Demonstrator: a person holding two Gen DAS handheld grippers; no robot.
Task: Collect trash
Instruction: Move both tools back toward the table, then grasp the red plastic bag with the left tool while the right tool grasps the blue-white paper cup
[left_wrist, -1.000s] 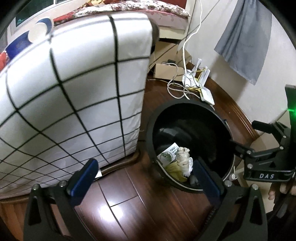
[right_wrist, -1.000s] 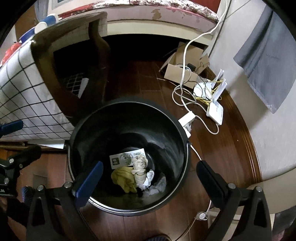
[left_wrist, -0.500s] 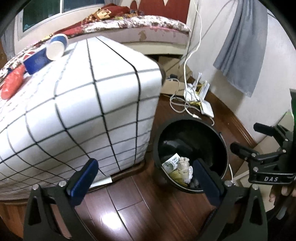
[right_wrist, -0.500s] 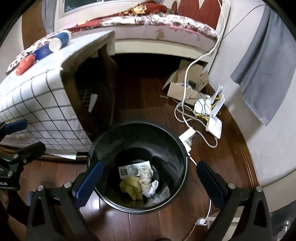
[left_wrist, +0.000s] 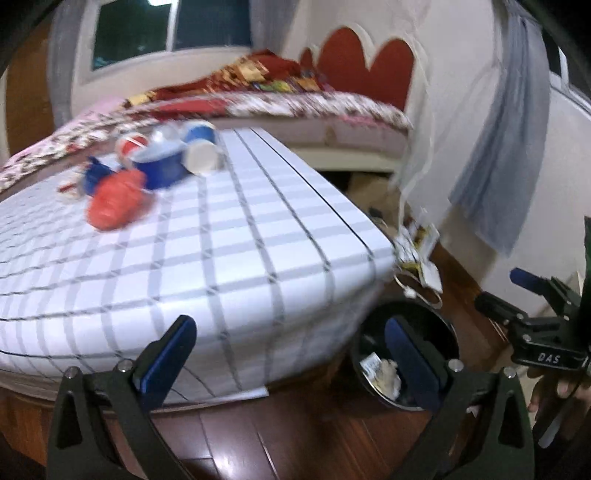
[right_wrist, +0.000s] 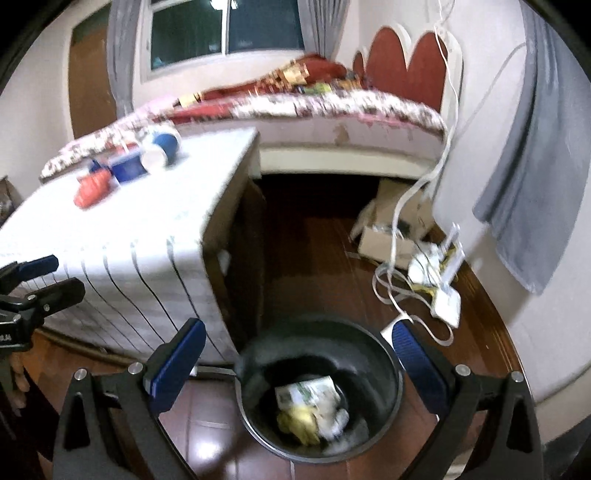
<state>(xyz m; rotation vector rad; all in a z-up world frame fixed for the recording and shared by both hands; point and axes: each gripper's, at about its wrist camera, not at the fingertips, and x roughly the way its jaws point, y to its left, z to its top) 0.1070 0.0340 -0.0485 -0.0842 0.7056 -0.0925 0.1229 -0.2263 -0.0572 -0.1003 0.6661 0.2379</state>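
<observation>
Holding some crumpled paper scraps (right_wrist: 314, 410), round black plastic bin (right_wrist: 388, 373) sits below checked-cloth table (left_wrist: 221, 240) where cups and red wrapper (left_wrist: 114, 199) remain; both grippers (left_wrist: 291, 354) (right_wrist: 295, 354) spread, empty.

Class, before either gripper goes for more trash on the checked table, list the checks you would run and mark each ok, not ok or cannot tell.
1. Left gripper open and empty: ok.
2. Right gripper open and empty: ok.
3. Trash left on the checked table, a red wrapper and blue cups: ok.
4. Black bin uncovered, with room above the paper scraps: ok.
5. Which items are touching: cannot tell, blurred.
</observation>
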